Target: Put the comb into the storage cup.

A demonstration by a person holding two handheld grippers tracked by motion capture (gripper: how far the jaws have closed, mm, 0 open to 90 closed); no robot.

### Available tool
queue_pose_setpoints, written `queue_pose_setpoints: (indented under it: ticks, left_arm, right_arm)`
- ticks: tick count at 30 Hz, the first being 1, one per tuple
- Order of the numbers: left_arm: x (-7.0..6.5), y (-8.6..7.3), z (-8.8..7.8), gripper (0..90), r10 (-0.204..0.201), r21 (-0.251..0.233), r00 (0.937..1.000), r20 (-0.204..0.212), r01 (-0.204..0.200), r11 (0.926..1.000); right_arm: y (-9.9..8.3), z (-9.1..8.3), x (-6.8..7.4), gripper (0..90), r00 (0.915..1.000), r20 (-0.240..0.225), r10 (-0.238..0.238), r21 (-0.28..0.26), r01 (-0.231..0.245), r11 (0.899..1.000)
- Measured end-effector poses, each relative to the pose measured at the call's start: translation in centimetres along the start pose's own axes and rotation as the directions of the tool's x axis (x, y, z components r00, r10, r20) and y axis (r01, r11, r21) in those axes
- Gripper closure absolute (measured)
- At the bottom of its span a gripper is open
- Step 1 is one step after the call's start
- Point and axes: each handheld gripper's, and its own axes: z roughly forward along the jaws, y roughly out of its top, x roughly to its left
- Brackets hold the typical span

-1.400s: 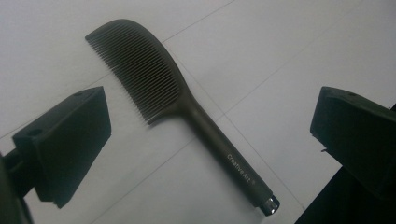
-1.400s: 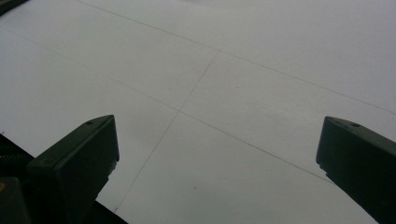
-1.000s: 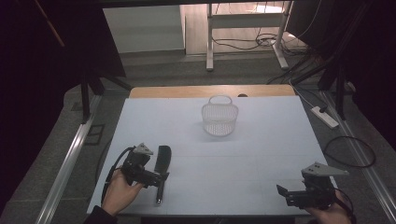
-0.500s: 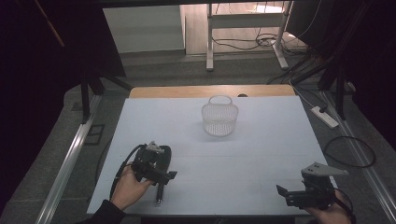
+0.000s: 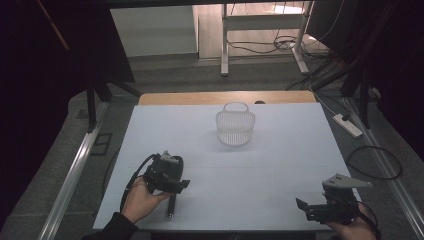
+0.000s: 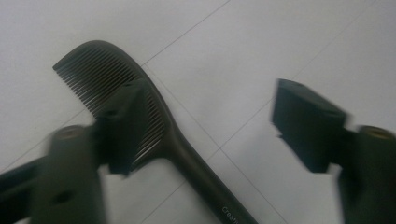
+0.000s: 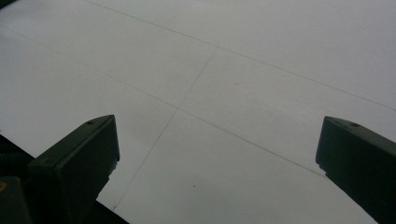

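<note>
Left to right. At the near-left of the white table, the left gripper stands over a black comb that lies flat on the surface. Its 2 jaws have just been closing; they straddle the comb where teeth meet handle, 1 jaw over the teeth, the other well clear, so no grip is made yet. At mid-table, toward the far edge, stands an empty white wire basket, the likely destination. At the near-right, the right gripper hovers idle with jaws wide apart, holding nothing. Judged progress: early; grasp, lift and transfer all remain.
</note>
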Motion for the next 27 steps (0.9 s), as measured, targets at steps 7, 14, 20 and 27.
queue_pose_setpoints:
  ticks: [7,14,20,27]
  left_arm:
    - [0.3,-0.2,-0.4,69.7,-0.015,-0.02,0.9989,0.045,0.016,0.9997]
    - [0.1,-0.4,-0.2,87.7,0.031,-0.012,0.9978,0.058,-0.03,0.9995]
    - [0.4,-0.8,0.2,89.3,0.004,-0.013,0.9977,0.067,-0.003,0.9999]
    - [0.5,-1.4,1.1,89.2,0.029,0.02,0.9973,0.067,-0.031,0.9993]
  right_arm:
    - [0.0,0.0,0.0,0.6,1.0,0.001,-0.001,0.0,0.001,1.0]
    - [0.0,0.0,0.0,1.1,1.0,0.003,0.002,0.004,-0.002,1.0]
    - [0.0,0.0,0.0,1.4,1.0,0.002,0.005,0.005,-0.005,1.0]
    - [0.0,0.0,0.0,1.6,1.0,0.002,0.003,0.004,-0.003,1.0]
